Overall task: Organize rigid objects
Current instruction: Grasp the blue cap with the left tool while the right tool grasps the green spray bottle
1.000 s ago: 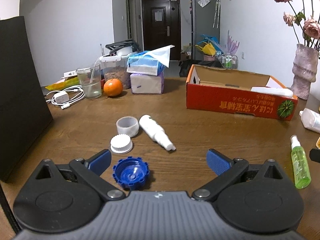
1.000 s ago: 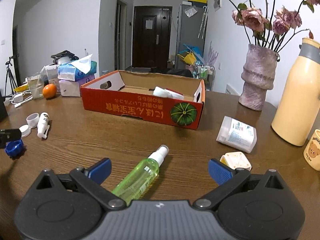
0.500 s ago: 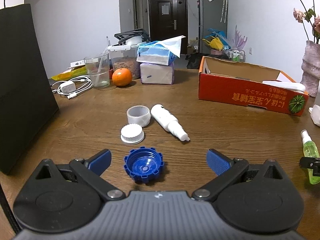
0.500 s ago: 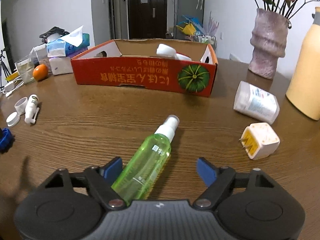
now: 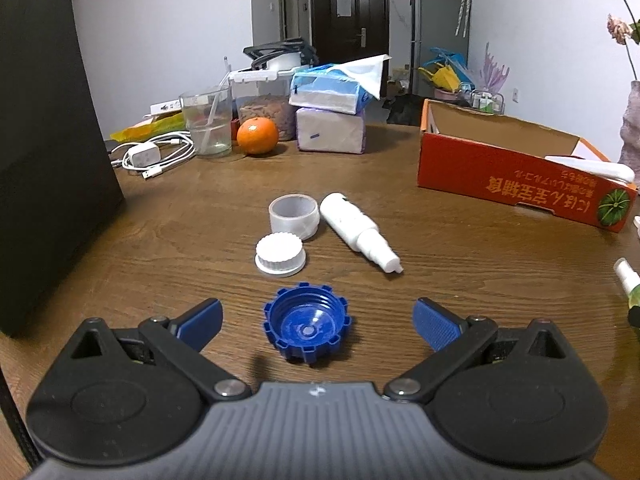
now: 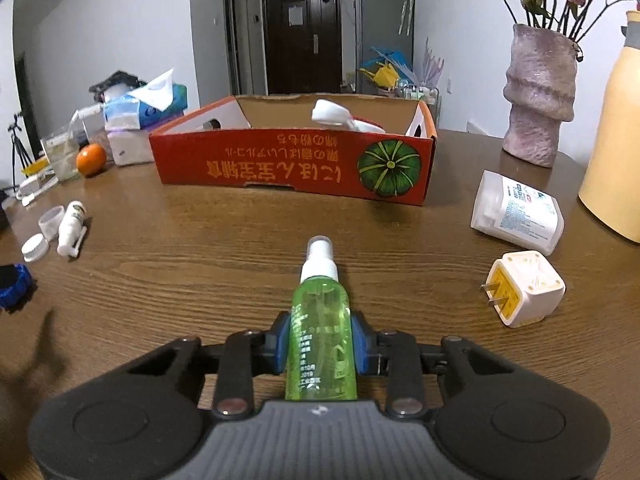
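We are gripping the green bottle (image 6: pixel 322 336) in our right gripper (image 6: pixel 320 344), both pads pressing its sides, nozzle pointing ahead toward the red box (image 6: pixel 292 166). The bottle is lying low over the table (image 6: pixel 200 280); we cannot tell whether it is touching the wood. A white plug (image 6: pixel 528 288) is sitting to its right, a white jar (image 6: pixel 516 212) beyond that. Our left gripper (image 5: pixel 316 322) is hanging wide open around the blue cap (image 5: pixel 307 328), neither pad touching it. Past the cap are lying a white lid (image 5: pixel 281 255), a clear cup (image 5: pixel 294 216) and a white bottle (image 5: pixel 358 230).
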`<action>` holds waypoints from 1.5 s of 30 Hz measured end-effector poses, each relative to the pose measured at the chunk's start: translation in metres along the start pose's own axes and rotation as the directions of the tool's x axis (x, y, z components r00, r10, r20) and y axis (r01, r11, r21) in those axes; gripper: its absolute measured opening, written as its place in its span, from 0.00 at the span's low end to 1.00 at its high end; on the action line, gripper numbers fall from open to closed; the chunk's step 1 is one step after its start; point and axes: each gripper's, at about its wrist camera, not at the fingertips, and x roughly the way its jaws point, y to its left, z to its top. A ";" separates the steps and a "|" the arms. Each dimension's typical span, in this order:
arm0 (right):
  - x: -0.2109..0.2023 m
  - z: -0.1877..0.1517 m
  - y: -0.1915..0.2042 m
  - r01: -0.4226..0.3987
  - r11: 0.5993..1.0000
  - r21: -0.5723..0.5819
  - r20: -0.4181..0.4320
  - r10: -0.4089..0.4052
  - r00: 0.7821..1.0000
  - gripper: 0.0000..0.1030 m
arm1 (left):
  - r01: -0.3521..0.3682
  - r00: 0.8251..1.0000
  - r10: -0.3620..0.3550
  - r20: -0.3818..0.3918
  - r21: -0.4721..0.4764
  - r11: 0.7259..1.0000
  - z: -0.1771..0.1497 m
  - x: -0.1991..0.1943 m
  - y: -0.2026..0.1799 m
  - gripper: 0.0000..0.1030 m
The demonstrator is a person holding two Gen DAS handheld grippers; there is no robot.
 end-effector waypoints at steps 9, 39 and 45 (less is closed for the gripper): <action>-0.007 -0.002 -0.010 -0.023 0.998 0.053 0.060 0.020 0.998 0.29 | -0.038 0.999 0.037 -0.033 -0.033 0.999 -0.001 0.019 0.012 1.00; -0.022 -0.002 -0.008 -0.048 0.998 0.047 0.157 0.040 0.987 0.29 | 0.032 0.999 -0.032 -0.025 -0.009 0.999 -0.004 0.022 0.006 0.53; -0.026 -0.001 -0.008 -0.047 0.998 0.044 0.171 0.038 0.984 0.29 | 0.032 0.999 -0.032 0.007 -0.004 0.999 -0.002 0.012 0.003 0.53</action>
